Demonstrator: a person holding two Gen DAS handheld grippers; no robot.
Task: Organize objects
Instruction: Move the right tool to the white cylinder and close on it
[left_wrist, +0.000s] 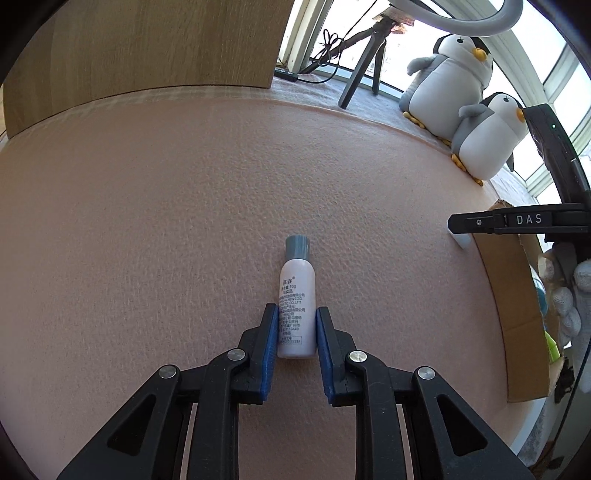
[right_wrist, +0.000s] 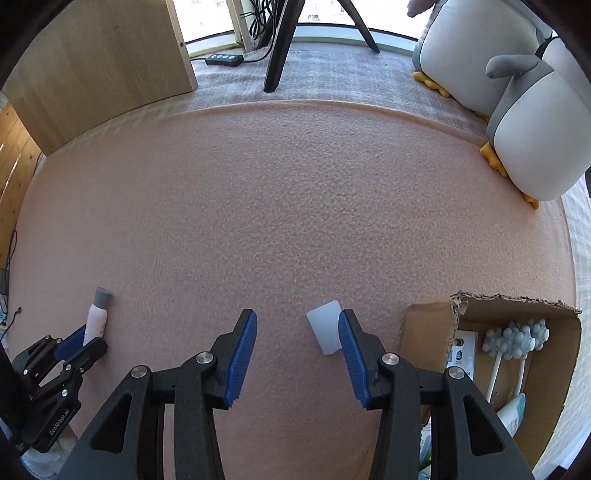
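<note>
The left gripper (left_wrist: 296, 314) pinches a small white bottle (left_wrist: 296, 306) lying at frame centre on pink felt (left_wrist: 184, 221). The right gripper (right_wrist: 297, 323) is spread wide, a white block (right_wrist: 325, 326) just beside its right finger.

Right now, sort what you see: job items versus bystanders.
Job: small bottle between left gripper pads; white translucent piece by right gripper; cardboard box.
Bystanders: plush penguins, tripod, power strip, wooden panel.
</note>
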